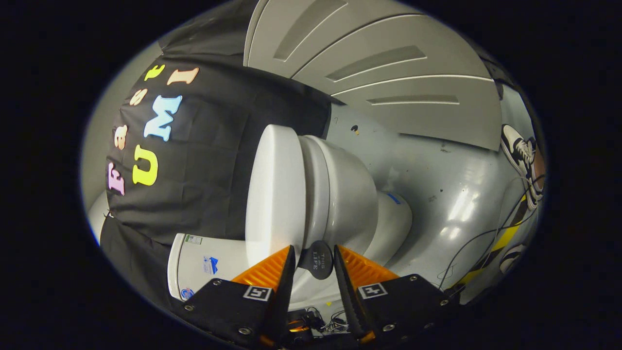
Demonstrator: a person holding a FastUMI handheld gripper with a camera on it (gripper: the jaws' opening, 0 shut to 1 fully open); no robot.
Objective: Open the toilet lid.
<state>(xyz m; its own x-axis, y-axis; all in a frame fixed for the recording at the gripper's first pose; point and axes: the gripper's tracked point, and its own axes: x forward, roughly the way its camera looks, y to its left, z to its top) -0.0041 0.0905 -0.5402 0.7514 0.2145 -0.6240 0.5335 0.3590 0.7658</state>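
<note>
**bench_rat:** Glossy grey floor [437,194] is taking up the right half of the frame, black cloth wall [214,160] is hanging on the left, and pale panelled doors [388,63] are running across the top. The view is rolled sideways, so the white ceramic toilet [350,194] is lying across the centre. Its smooth white plastic lid [274,194] is sitting centre-left, looking flat down on the seat, so I'm judging the task as not started. White cistern [204,265] is poking in at lower left.

**tinkerer42:** What's the gripper [313,265] doing?

**bench_rat:** Fingers are standing a moderate gap apart at bottom centre, not gripping anything. A small round dark tab [317,260] is sitting right between the tips, apparently at the lid's front edge. Can't tell if either finger is touching it.

**tinkerer42:** Risks?

**bench_rat:** I'm guessing the tab is the handle. If the fingers are closing on just its rim, it could be slipping out once the lid starts swinging. Pulling straight instead of following the hinge arc might be twisting the tab or peeling it off. Also, loose black cables [486,243] are trailing on the floor at lower right, by someone's black-and-white sneaker [520,148], so tripping is a worry.
</note>
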